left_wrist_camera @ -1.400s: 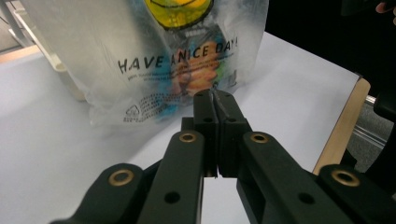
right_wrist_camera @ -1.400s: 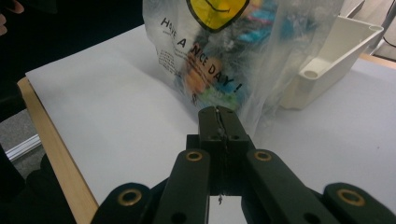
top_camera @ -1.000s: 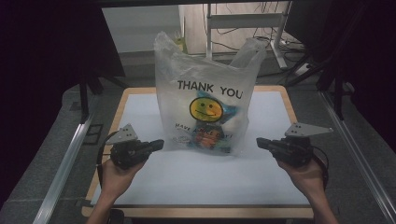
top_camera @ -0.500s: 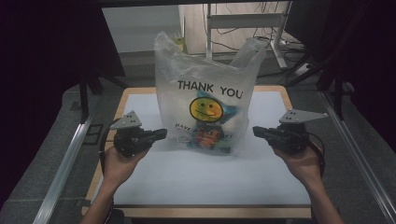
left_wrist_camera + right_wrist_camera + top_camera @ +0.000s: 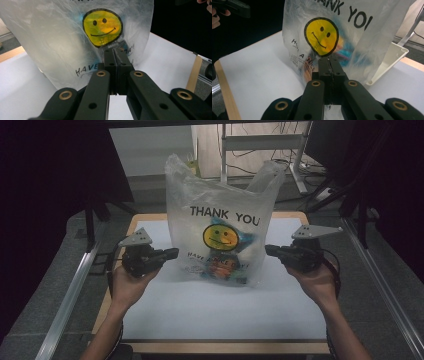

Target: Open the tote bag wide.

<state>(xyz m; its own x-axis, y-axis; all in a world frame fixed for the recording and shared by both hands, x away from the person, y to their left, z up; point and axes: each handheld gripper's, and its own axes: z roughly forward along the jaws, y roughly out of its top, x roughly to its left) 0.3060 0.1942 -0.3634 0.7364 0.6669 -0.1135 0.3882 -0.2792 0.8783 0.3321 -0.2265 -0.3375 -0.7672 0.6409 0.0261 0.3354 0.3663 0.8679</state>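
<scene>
Plastic bag (image 5: 222, 227) with the smiley print stands upright mid-surface (image 5: 220, 312), flanked by the left tongs (image 5: 170, 253) and right tongs (image 5: 269, 250), both closed and empty, so each should open before pinching a handle (image 5: 176, 166) near its top.

A table (image 5: 150, 320) with a white top and a pale wooden rim stands on a grey floor (image 5: 50, 285). Metal rails (image 5: 65, 302) run along its left and right edges. Beyond the far edge, a lit strip shows a light wall (image 5: 145, 147) and a metal stand (image 5: 260, 142) with dangling cables. Both sides of the room lie in darkness.
</scene>
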